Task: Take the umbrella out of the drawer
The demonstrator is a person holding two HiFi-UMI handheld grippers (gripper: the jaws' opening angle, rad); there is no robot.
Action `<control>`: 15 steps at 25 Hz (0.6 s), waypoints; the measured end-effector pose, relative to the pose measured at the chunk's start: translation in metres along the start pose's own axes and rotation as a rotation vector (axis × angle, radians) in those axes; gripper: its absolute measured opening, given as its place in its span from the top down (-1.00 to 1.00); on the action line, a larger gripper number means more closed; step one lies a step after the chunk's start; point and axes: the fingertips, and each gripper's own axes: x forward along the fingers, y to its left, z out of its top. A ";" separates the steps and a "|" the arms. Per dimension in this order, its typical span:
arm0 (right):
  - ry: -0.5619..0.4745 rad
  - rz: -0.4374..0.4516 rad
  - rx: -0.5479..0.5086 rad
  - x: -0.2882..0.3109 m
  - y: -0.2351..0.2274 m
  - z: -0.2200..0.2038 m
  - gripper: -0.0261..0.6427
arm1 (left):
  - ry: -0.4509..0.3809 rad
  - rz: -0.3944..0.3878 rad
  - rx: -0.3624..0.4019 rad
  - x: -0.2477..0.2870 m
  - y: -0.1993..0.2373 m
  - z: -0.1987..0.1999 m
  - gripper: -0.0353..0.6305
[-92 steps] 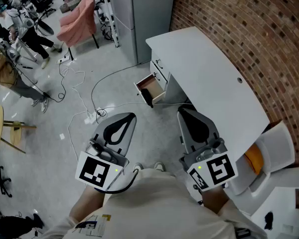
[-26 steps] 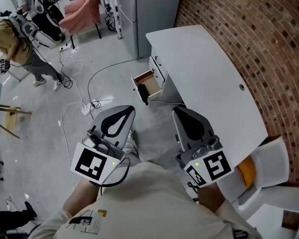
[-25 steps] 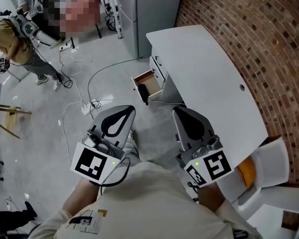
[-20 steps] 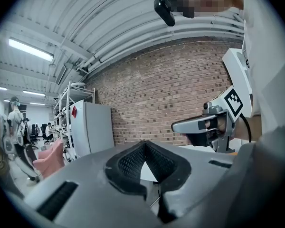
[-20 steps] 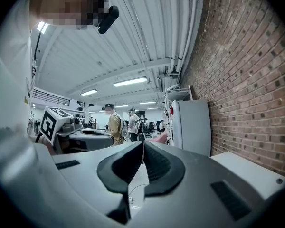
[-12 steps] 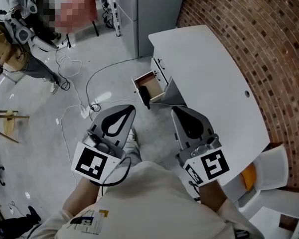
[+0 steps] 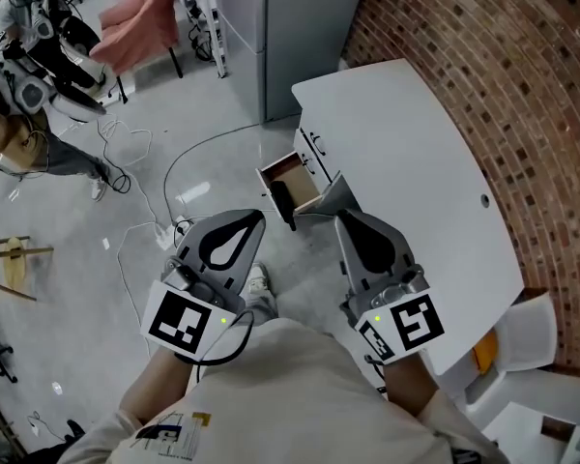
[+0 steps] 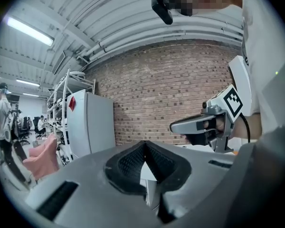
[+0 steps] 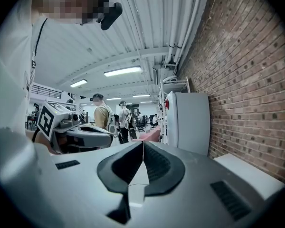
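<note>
Inside drawer [image 7: 294,173], grab dark umbrella [image 7: 282,199] mid-body, likely light, stiff-cored, slick; first open left gripper [image 7: 255,219], right gripper [image 7: 347,220], both closed empty.

Lit brightly and evenly by ceiling tubes [image 9: 122,71] above and ahead of the right gripper [image 9: 142,144]; shows glare on the floor [image 7: 126,288] just ahead of the left gripper [image 7: 257,220]; bends strongly toward black corners in both gripper views; softens close to the lens

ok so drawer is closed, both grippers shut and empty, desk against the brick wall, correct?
No: the drawer is pulled open, per the head view. The left gripper and right gripper are shut and empty; the desk stands against the brick wall.
</note>
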 end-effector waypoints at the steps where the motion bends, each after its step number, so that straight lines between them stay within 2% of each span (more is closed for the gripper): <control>1: 0.001 -0.006 -0.001 0.011 -0.002 0.001 0.90 | 0.001 -0.005 0.000 0.003 0.011 -0.001 0.87; 8: -0.003 -0.055 0.006 0.076 -0.014 0.007 0.90 | 0.001 -0.030 0.002 0.023 0.080 -0.009 0.87; 15: 0.013 -0.072 0.022 0.108 -0.023 0.005 0.90 | 0.018 -0.055 0.006 0.040 0.112 -0.017 0.87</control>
